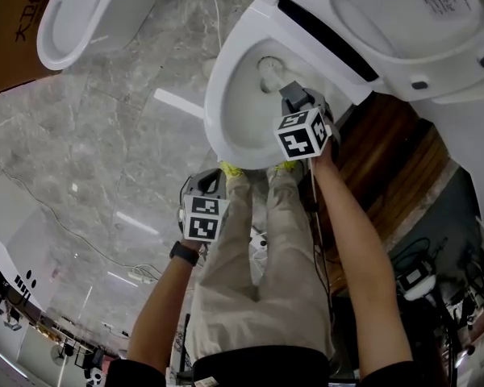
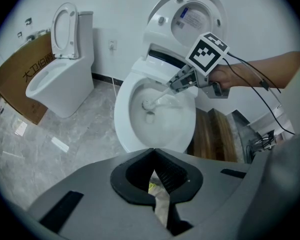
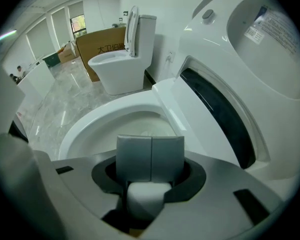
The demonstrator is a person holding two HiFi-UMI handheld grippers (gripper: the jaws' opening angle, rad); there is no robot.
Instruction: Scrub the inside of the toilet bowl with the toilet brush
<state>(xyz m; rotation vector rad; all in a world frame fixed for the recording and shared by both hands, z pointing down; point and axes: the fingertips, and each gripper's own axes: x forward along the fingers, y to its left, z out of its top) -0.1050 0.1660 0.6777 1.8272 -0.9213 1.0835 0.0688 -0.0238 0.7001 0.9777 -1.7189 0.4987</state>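
The right gripper (image 3: 151, 156) was clamped shut on the pale rounded handle of the white toilet brush (image 2: 160, 100), the handle end sitting just behind its closed grey jaws in the right gripper view. It hung over the right side of the white ceramic toilet bowl (image 2: 121, 109), angled downward. In the left gripper view the brush shaft ran from that gripper down to the left. Its head lay low inside the bowl, just above the drain opening. The head was blurred there, so it probably touched the porcelain, though that could not be settled.

The left gripper (image 2: 152, 156) was closed with nothing in it, its dark jaws meeting with only a thin slit between them. In the head view it was outside the bowl, near its front rim and beside the person's beige trousers (image 1: 262, 280).

The oval white toilet lid (image 2: 190, 14) stood raised behind the bowl. A second white toilet (image 2: 60, 79) stood well apart on the grey marble floor (image 1: 105, 151), in front of a brown cardboard box (image 2: 20, 84). A dark wooden platform (image 2: 210, 139) lay beside the bowl.
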